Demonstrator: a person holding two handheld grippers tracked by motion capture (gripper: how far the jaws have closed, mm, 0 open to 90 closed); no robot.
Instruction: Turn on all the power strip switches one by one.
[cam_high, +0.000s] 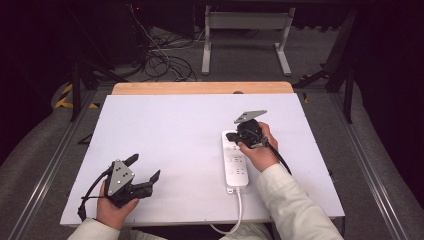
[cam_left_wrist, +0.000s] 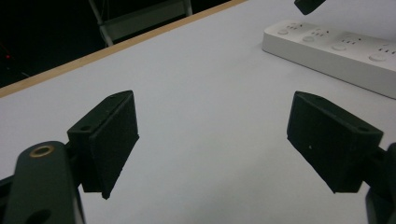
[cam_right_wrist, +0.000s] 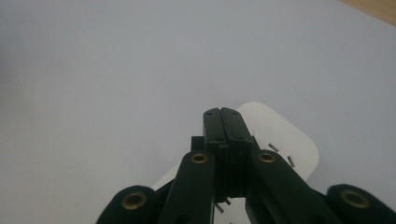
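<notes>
Power strip (cam_high: 236, 162) long axis runs near-far, cord twd person; R gripper (cam_high: 231, 136) jaws closed

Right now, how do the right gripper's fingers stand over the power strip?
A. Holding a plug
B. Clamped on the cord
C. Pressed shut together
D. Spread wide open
C: in the right gripper view the right gripper has its fingers pressed flat together, empty, above the far end of the white power strip.

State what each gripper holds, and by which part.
Nothing held. The left gripper is open over bare table; the right gripper is shut empty above the power strip.
</notes>
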